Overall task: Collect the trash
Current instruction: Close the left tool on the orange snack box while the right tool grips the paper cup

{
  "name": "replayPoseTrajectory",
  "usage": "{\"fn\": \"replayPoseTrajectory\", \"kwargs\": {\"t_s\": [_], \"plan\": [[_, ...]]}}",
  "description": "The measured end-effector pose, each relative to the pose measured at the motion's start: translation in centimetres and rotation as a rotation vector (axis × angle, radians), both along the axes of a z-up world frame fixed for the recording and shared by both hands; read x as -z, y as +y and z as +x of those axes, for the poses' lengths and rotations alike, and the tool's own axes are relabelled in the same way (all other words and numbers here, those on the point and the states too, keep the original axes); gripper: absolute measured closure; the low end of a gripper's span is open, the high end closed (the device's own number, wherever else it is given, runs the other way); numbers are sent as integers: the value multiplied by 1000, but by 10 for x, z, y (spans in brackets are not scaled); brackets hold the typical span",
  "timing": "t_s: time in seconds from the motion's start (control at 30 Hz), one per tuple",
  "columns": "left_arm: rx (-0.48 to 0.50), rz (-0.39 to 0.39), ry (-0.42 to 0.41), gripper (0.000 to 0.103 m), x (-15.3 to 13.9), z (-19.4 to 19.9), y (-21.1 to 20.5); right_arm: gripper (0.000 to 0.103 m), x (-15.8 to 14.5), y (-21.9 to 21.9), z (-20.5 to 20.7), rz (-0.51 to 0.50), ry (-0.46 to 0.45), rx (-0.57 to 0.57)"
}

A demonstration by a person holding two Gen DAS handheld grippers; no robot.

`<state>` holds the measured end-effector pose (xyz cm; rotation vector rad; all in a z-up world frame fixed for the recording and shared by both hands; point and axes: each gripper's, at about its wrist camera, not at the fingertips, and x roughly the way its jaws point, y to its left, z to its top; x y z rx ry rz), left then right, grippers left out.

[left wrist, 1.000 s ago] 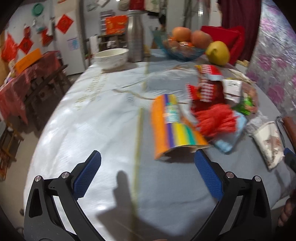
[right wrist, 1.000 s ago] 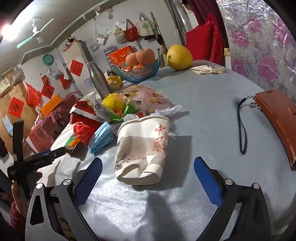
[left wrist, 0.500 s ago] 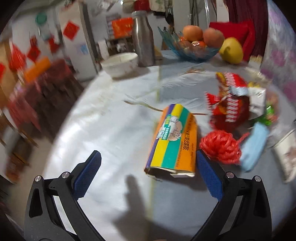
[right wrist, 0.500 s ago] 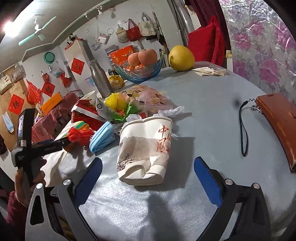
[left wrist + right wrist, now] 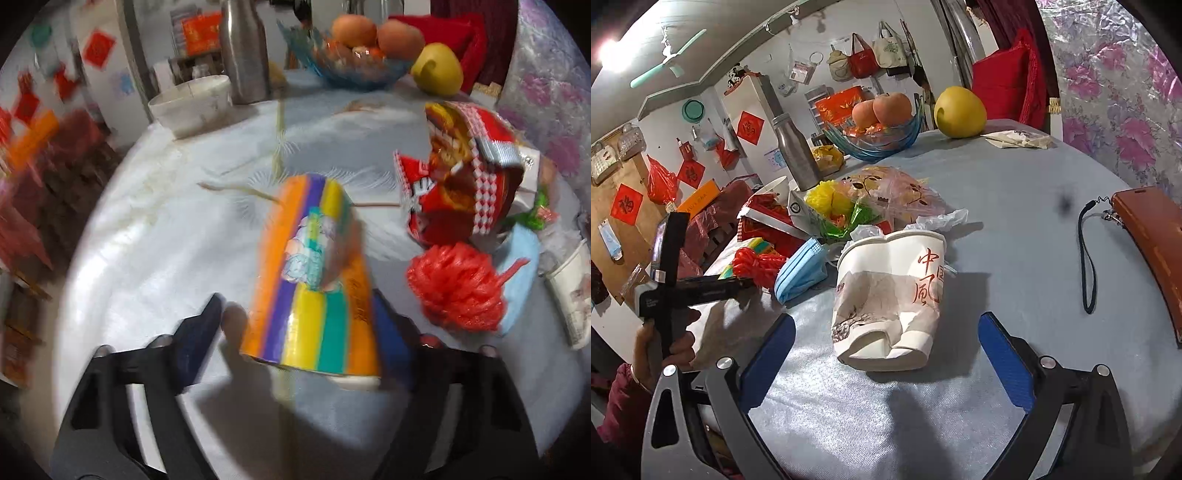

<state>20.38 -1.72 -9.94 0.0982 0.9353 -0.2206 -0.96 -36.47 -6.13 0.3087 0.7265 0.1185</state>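
Striped carton [image 5: 314,291] between left tool [image 5: 295,325] fingers, partly closed

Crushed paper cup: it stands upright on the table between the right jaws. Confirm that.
Not upright. In the right wrist view the crushed paper cup lies on its side on the table, base toward the camera, between the open right gripper jaws.

Glossy striped carton [image 5: 314,280]; crumpled paper cup [image 5: 890,295]; sheeny cloth table cover [image 5: 1015,206].
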Motion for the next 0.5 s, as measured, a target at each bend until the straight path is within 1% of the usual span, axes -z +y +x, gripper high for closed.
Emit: {"fn": "replayPoseTrajectory", "kwargs": {"t_s": [0.03,0.13,0.2,0.27,0.37,0.43,0.5], "plan": [[-6,-30,-2,48,-3,0,5,6,0,0,1,-5,1,2],[-26,-97,-23,50,-11,-7,15,6,1,0,3,-11,12,5],[-26,-126,-40,52,-18,-16,21,6,1,1,5,-16,15,4],[-30,-126,-68,74,-27,-26,26,6,1,4,7,-34,21,1],[-27,-146,-109,74,-43,-39,37,6,1,12,14,-62,34,-11],[-24,-131,-129,74,-47,-43,40,6,2,20,23,-100,55,-15],[-25,-111,-125,74,-44,-44,40,6,5,27,30,-146,83,-17]]}}
